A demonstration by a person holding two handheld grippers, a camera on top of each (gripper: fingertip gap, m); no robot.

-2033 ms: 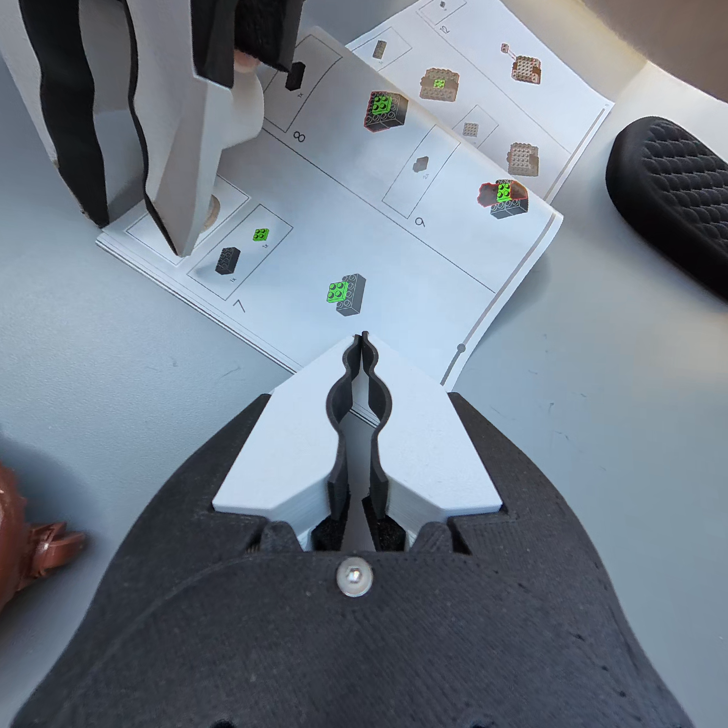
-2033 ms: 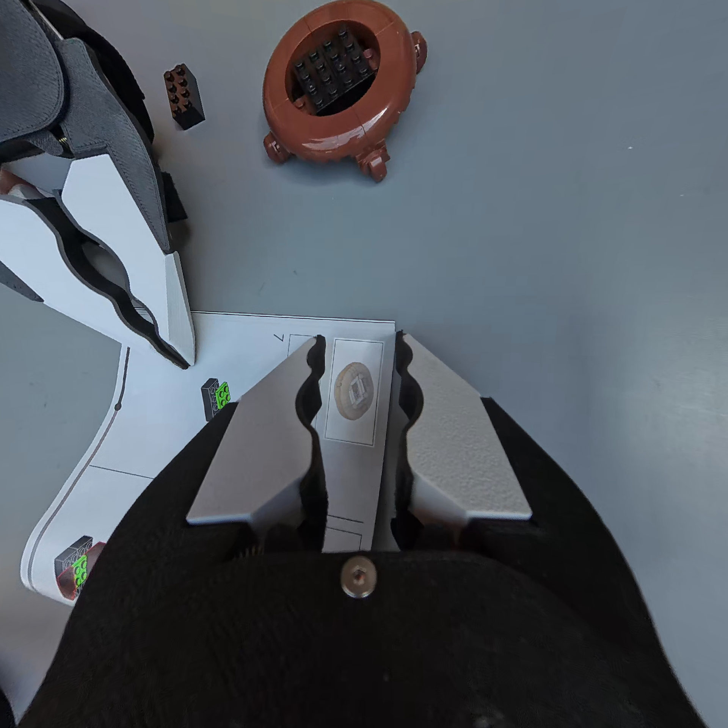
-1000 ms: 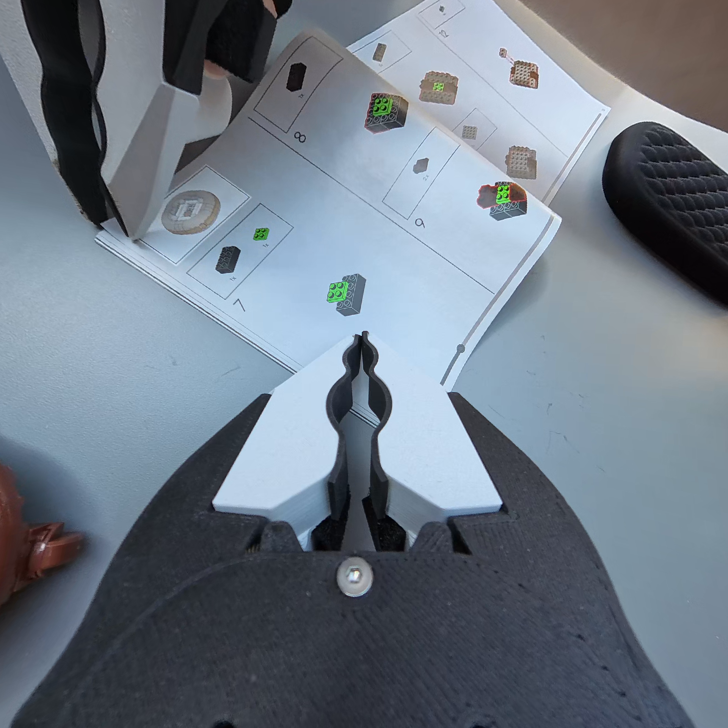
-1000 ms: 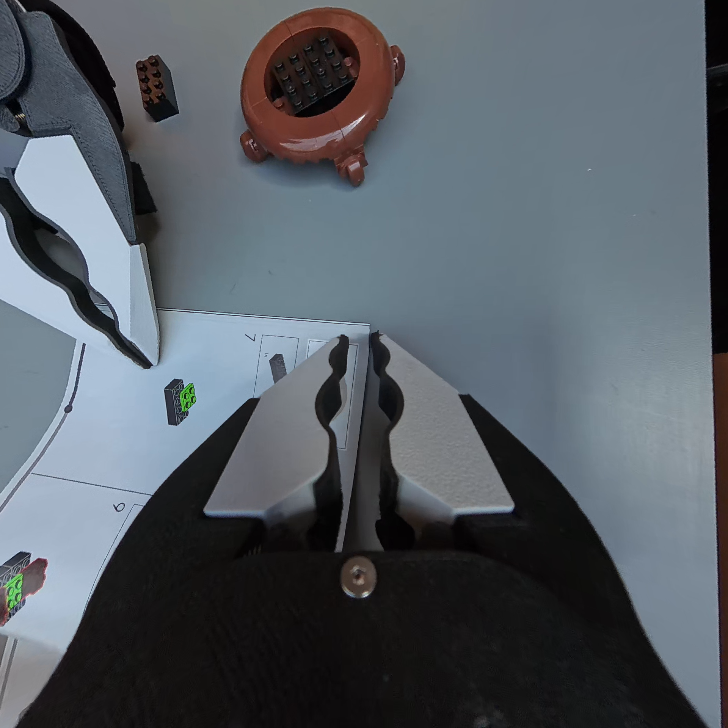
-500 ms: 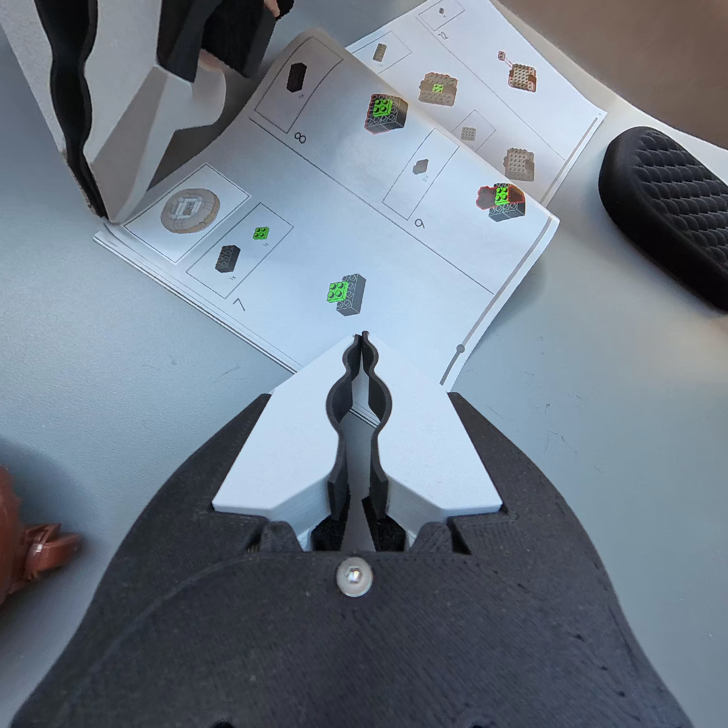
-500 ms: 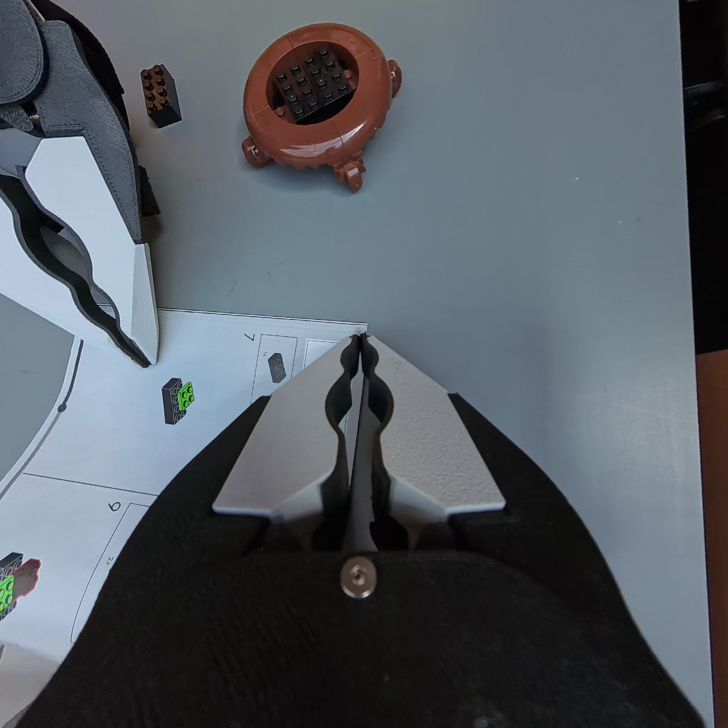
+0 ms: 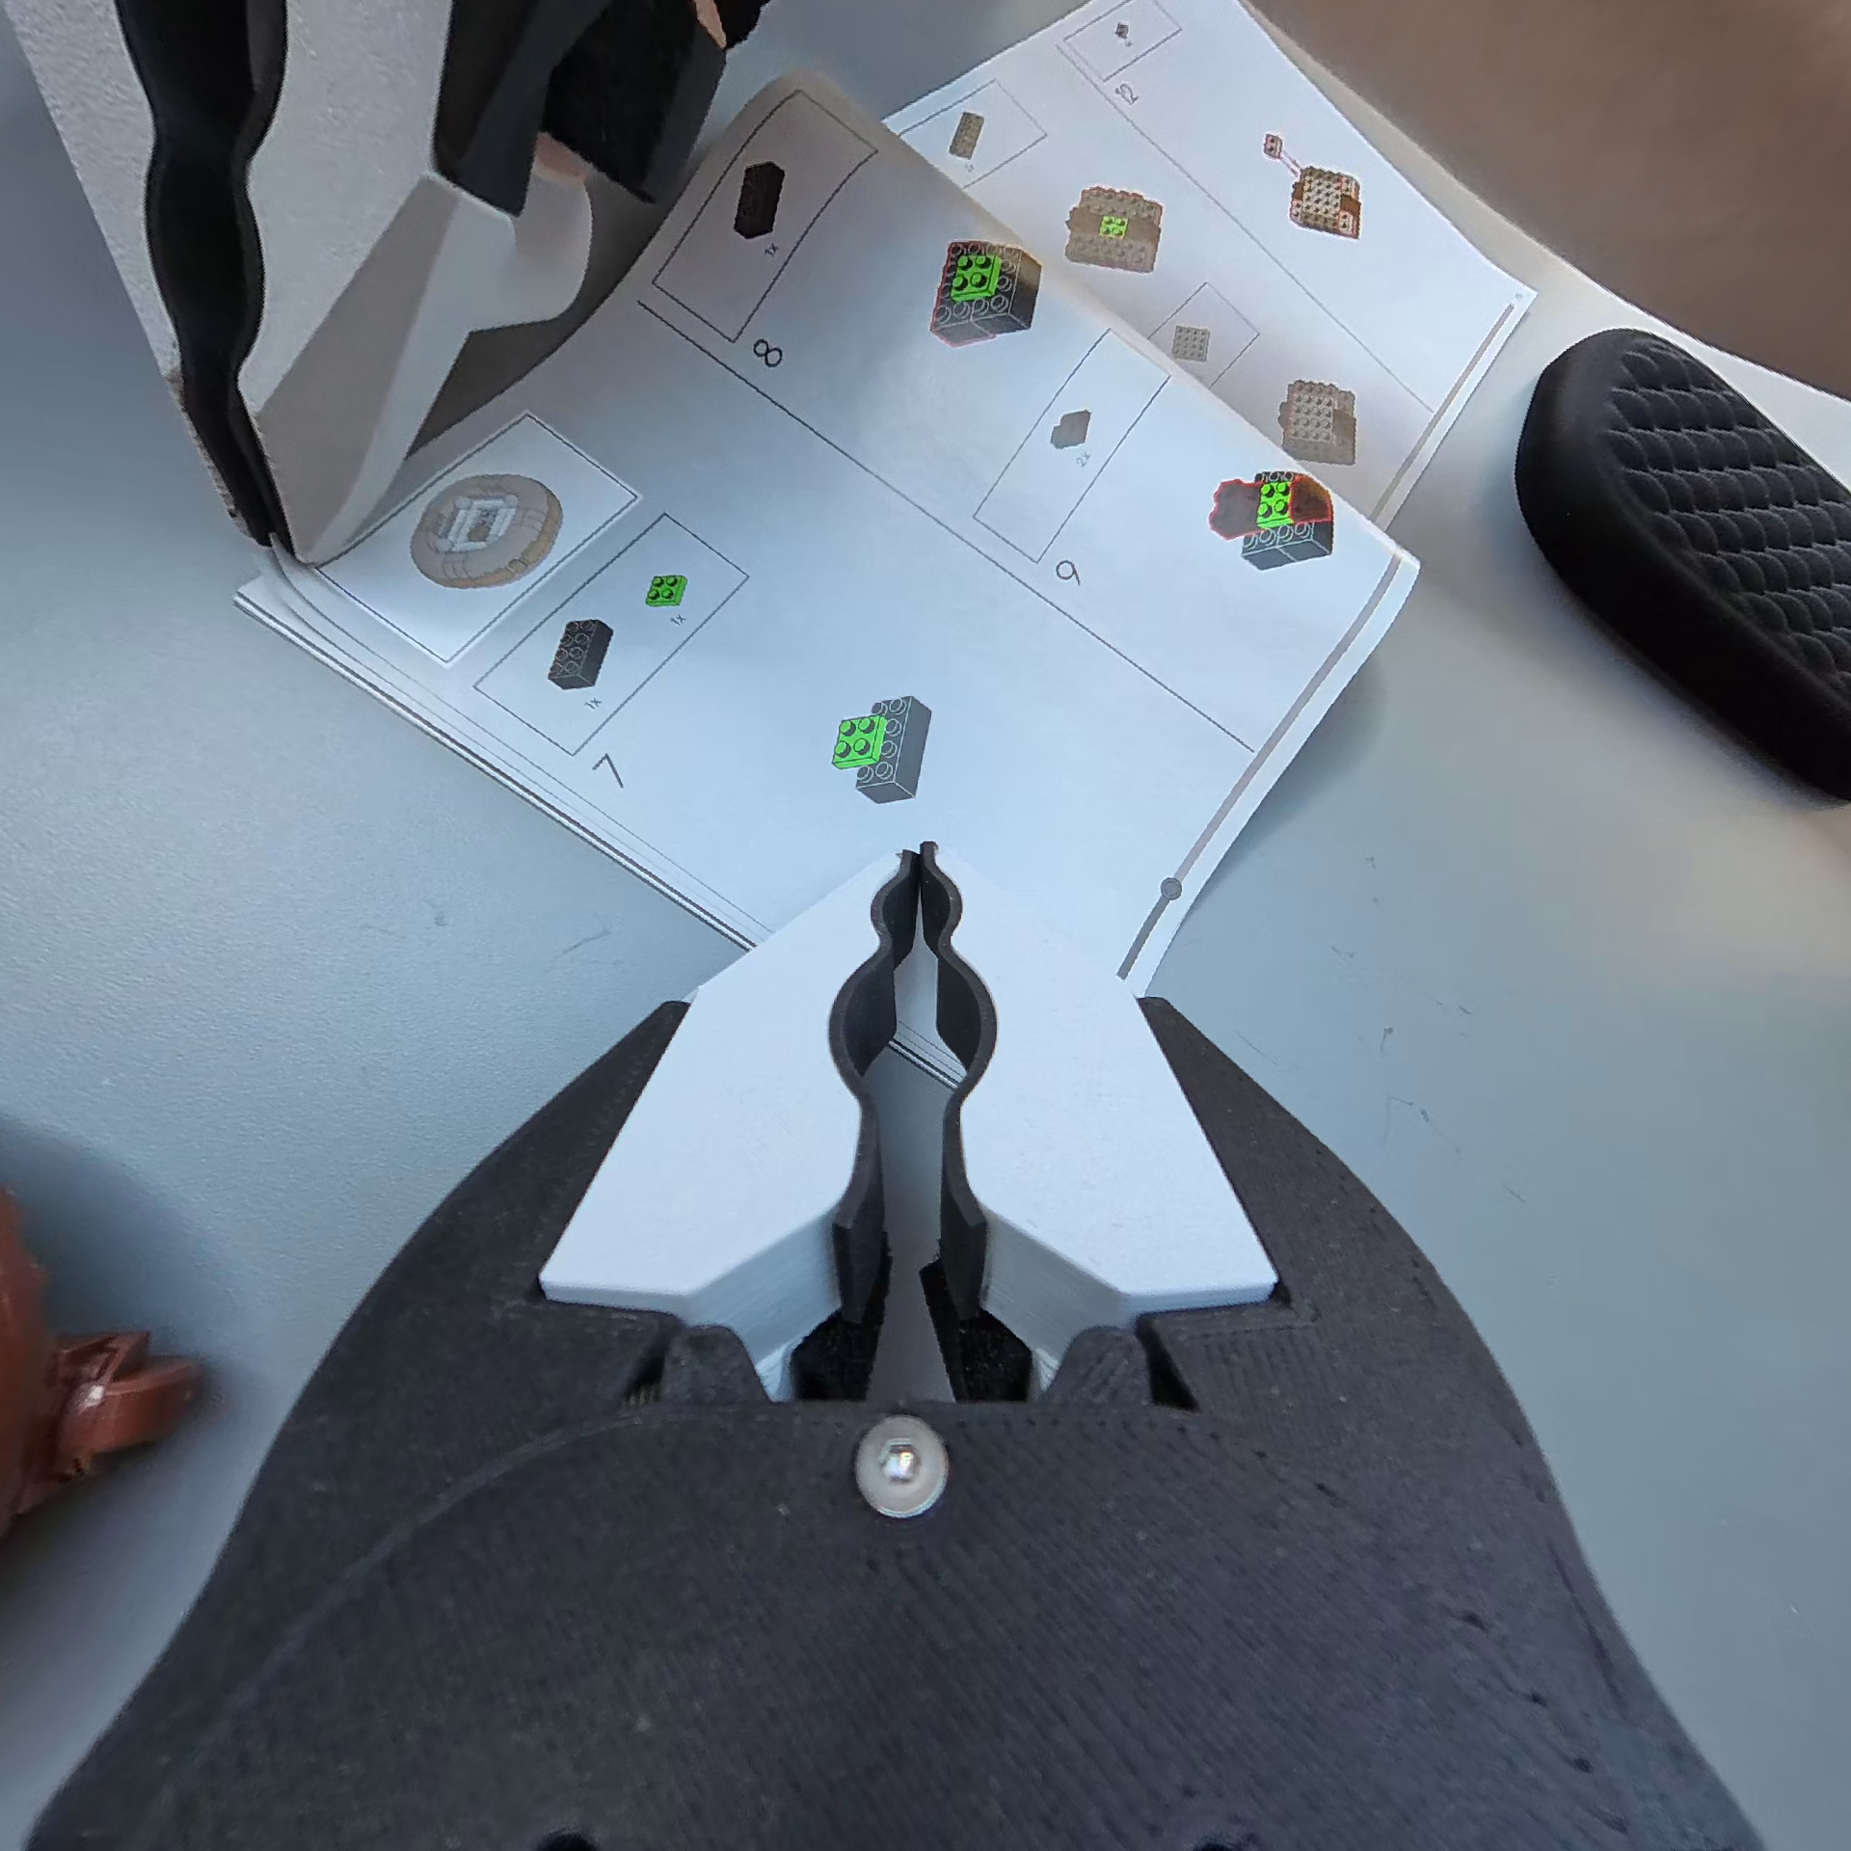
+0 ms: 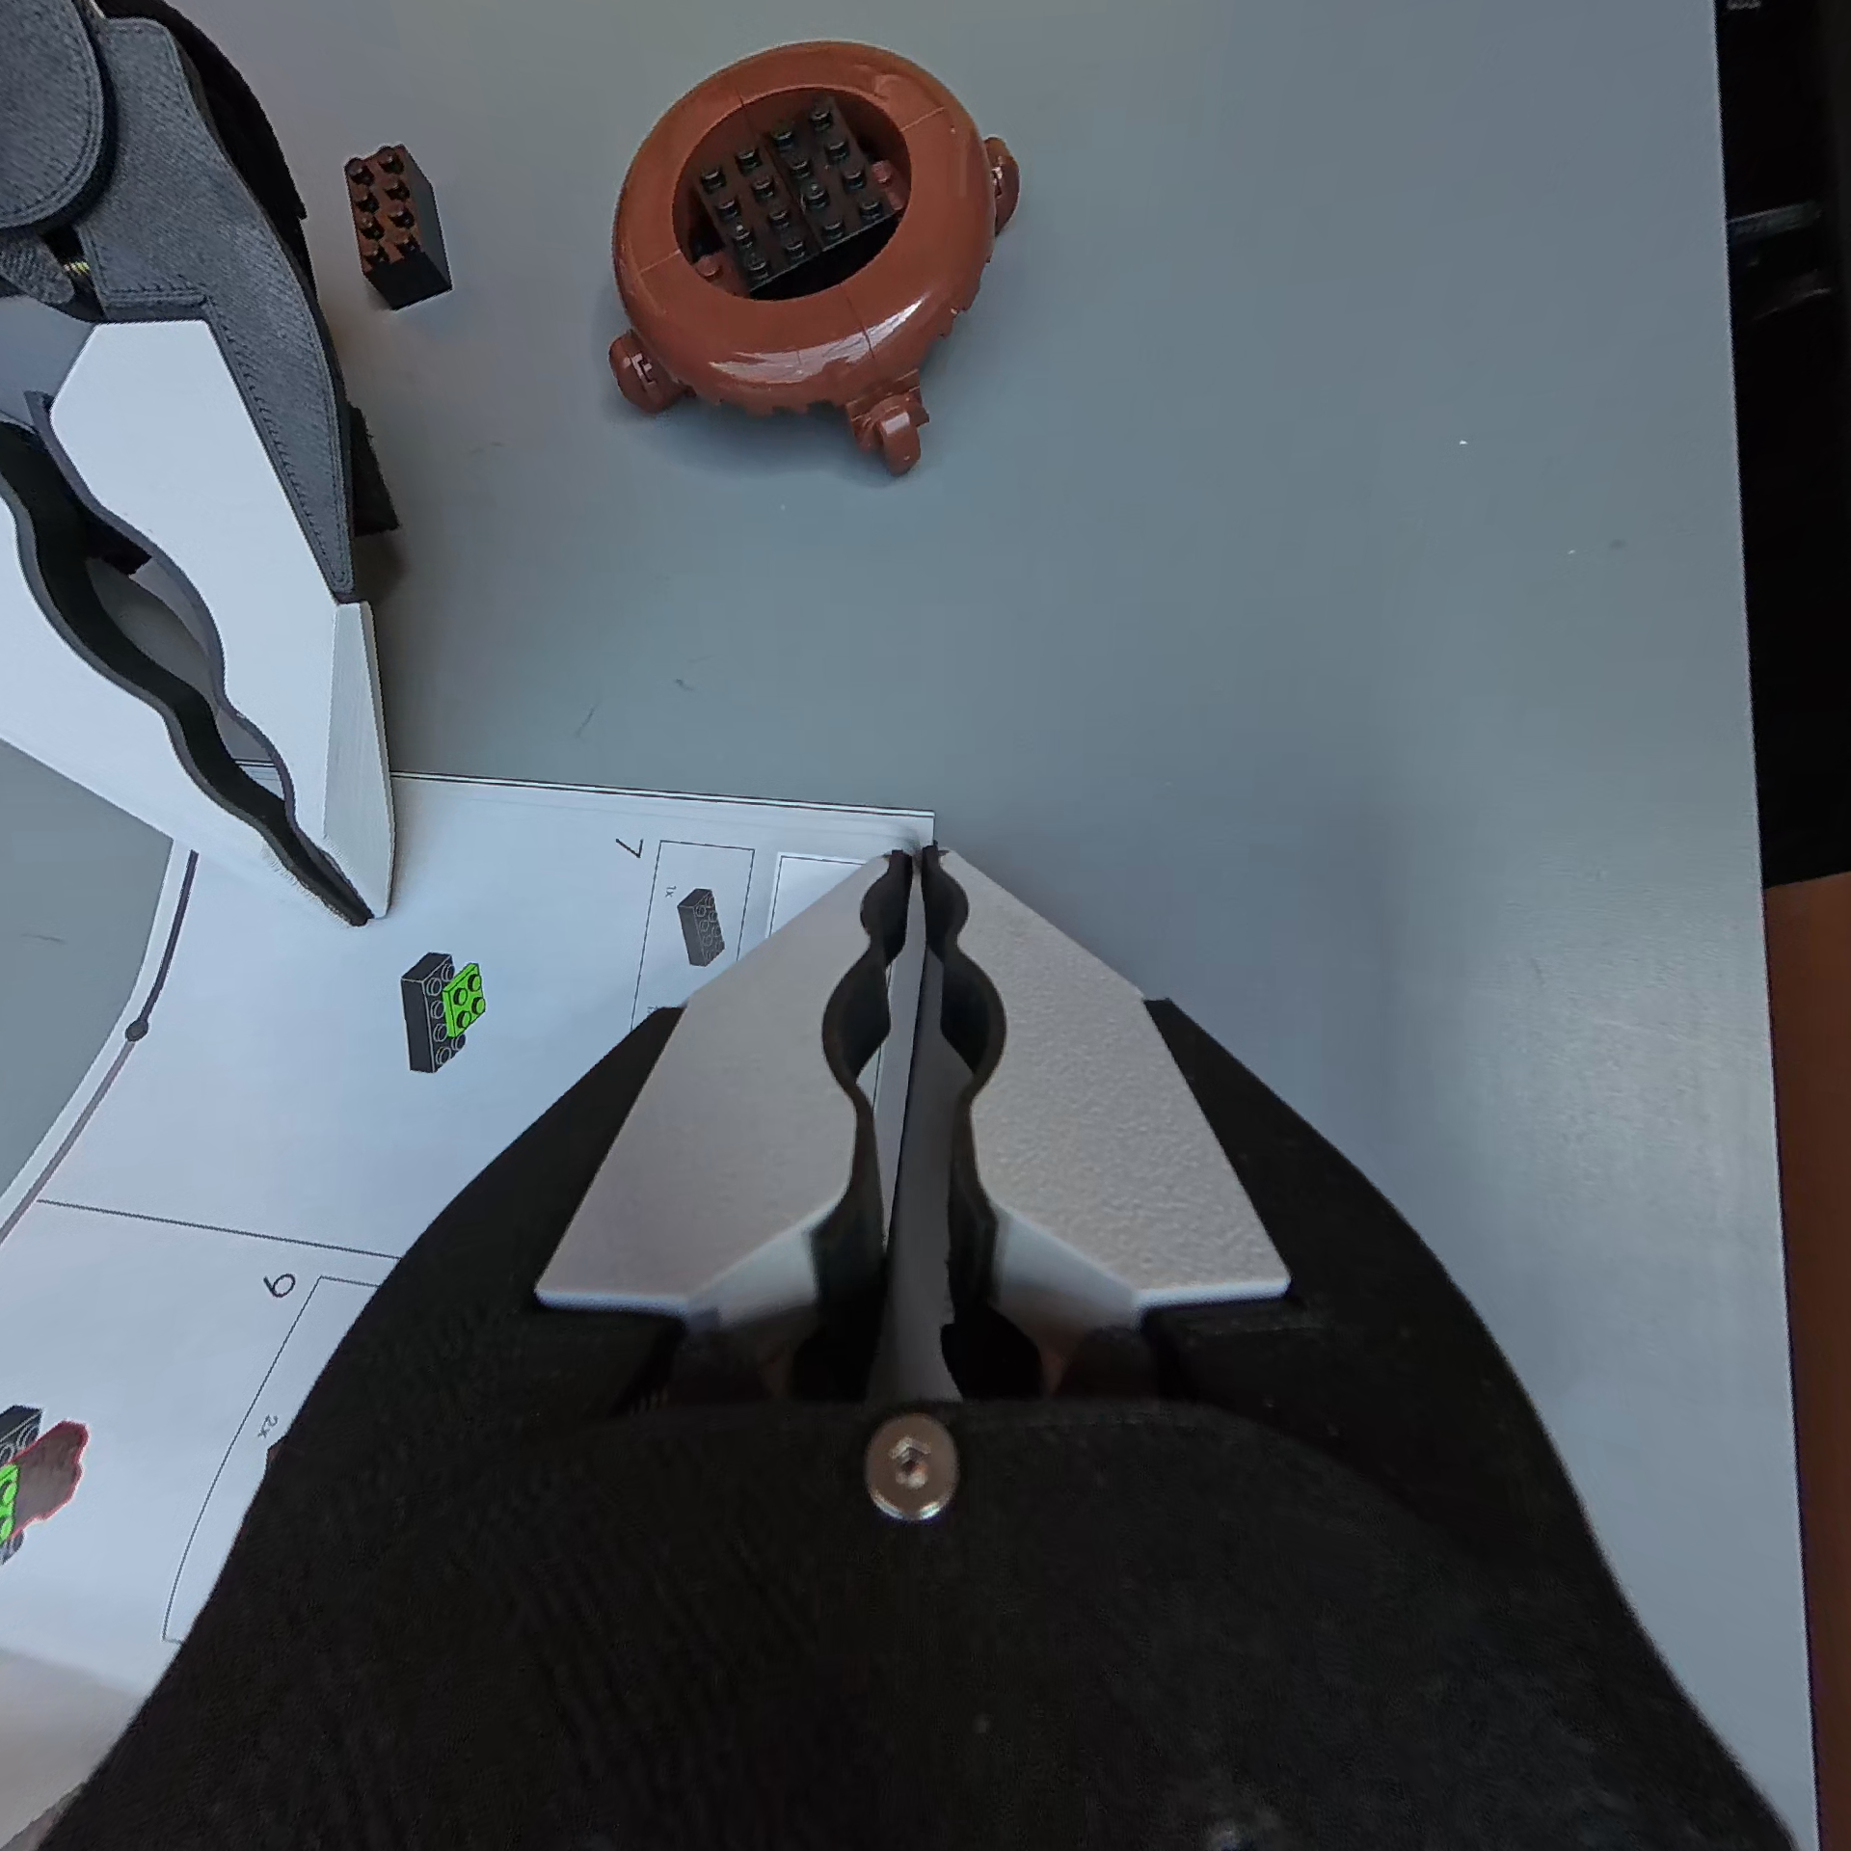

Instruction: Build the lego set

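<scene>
The instruction booklet [image 7: 901, 561] lies open on the grey table [image 8: 1302, 701], and everything else is best placed from it. The right gripper [image 8: 916, 854] sits at the booklet's corner with its fingers pressed together; it looks to be nipping the edge of a page, though I cannot tell for certain that paper is between the tips. The left gripper [image 7: 919, 851] rests on the booklet's opposite edge, fingers also closed on nothing I can see, seemingly pinning the pages flat. Beyond the booklet's far edge, well apart from it, stands the brown round lego shell [image 8: 811, 250] with black studded plates inside, and a small dark brick [image 8: 396, 225] lies to one side of that. A black textured pad [image 7: 1693, 541] lies off the booklet's other side. The step in hand seems to be turning or settling a page. To do it well, I'd lift only the single top sheet, swing it slowly across, and keep the other gripper holding the booklet down so it doesn't slide.
</scene>
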